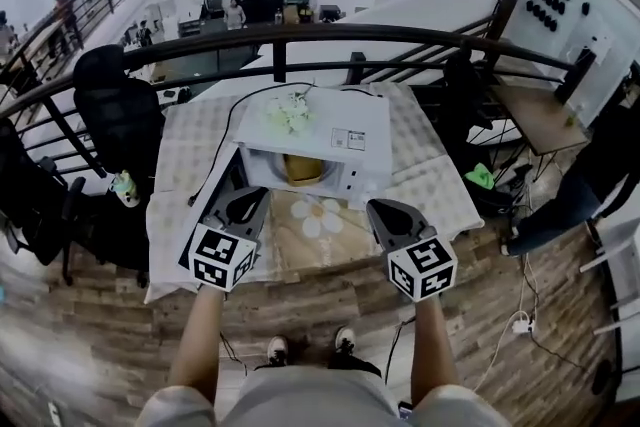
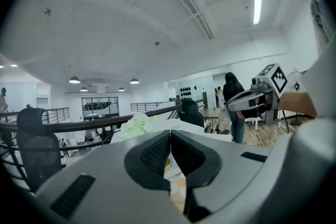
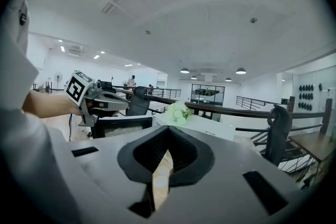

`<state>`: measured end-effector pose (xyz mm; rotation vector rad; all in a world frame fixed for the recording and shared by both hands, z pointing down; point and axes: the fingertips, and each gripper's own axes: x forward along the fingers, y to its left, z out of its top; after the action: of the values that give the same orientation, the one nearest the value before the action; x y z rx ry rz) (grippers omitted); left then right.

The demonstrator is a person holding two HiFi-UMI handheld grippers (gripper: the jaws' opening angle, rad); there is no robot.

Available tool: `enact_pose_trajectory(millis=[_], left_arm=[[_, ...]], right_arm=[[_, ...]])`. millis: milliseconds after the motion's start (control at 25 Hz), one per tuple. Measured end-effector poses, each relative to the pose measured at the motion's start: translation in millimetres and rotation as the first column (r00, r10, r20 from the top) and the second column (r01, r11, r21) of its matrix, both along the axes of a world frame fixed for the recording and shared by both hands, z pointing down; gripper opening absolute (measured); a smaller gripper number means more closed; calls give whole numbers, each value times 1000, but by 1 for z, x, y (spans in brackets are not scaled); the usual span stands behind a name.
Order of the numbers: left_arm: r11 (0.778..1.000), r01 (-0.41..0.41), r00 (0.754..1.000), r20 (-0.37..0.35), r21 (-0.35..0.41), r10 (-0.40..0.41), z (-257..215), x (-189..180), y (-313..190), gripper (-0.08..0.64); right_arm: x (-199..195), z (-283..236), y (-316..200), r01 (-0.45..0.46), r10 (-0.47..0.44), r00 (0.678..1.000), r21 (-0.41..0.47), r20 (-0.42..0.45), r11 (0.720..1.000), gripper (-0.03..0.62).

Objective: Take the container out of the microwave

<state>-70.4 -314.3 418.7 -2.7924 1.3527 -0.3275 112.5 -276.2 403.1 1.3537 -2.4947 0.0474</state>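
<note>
Left gripper nearest, held low at the near table edge, jaws pressed together with nothing between them. It sits just beside the open microwave door, which swings out on the left. Black office chair stands off to the far left, well apart. A black cable trails from the microwave top down the left side of the checked cloth. Microwave is centre, white, cavity facing the person. Container sits inside on the cavity floor, tan-yellow and small; its material and any contents are too small to tell. Judged light and stiff, possibly smooth-walled, so likely to slip under a shallow pinch. Best hold is probably the near rim or side wall, kept level in case it is filled. The cavity mouth is low and the door crowds the left approach. A bunch of pale flowers on top of the microwave is clear of the opening. A flower-shaped mat lies on the table just in front, a likely landing spot. Right gripper is also closed and empty, near the cavity's right side, with the freer line in.
</note>
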Motion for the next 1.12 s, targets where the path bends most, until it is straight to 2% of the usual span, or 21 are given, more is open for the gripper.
enact_pose_trajectory(millis=[160,280,520,680,1040,1120], left_arm=[[999,23,997,72,-39,-20,25,23,-23,20],[995,20,996,88,-97,-11,50,41,-33,20],[991,61,979,200,-118,-37,91,61,-59,20],[989,56,974,227,-136,-24,113,69,-73,20],[984,-14,969,241,-178,58,151,87,-120,23],[980,-35,960,267,-194,87,166,92,-132,49]], right_arm=[[15,16,-28,49,-49,999,-31,6,998,14],[27,31,-42,74,-74,997,-50,13,996,14],[38,62,-67,127,-126,992,-105,23,986,14],[39,87,-78,148,-148,989,-151,14,977,14],[51,126,-101,80,-75,997,-205,32,976,14],[56,134,-103,59,-55,998,-218,25,974,14]])
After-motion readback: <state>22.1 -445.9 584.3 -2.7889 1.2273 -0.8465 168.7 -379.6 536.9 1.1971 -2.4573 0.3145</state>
